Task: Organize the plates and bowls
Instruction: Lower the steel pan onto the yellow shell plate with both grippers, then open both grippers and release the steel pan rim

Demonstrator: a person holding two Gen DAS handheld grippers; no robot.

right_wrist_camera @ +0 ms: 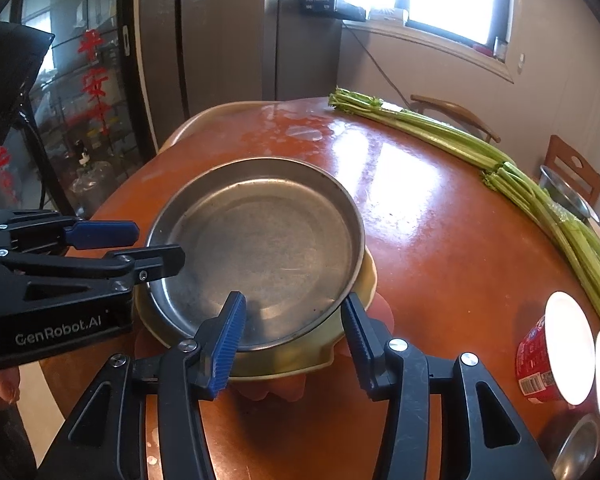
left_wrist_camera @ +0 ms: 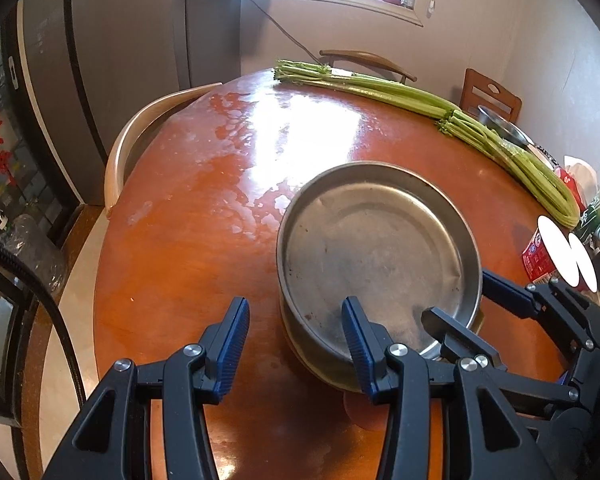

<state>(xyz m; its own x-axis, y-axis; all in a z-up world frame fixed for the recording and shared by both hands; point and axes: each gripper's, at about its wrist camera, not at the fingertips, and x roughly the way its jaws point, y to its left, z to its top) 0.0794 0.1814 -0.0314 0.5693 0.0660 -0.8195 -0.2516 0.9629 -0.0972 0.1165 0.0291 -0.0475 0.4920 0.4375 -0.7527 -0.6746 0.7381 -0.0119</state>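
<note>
Round steel plate (left_wrist_camera: pixel 376 248): sitting on a pale yellow dish (right_wrist_camera: pixel 356 276) on the reddish-brown round counter (left_wrist_camera: pixel 188 240).
Left gripper (left_wrist_camera: pixel 296 344): fingers standing apart at the plate's near rim.
Right gripper (right_wrist_camera: pixel 294 336): fingers spreading wide, gripping nothing.
Right view only: yellow dish showing clearly; red cup (right_wrist_camera: pixel 540 360) nearby.

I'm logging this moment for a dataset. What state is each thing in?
metal plate: upright, empty, stacked on the yellow plate.
yellow plate: on the table, under the metal plate.
left gripper: open, around the metal plate's near rim.
right gripper: open, straddling the rim.
celery: lying flat.
</note>
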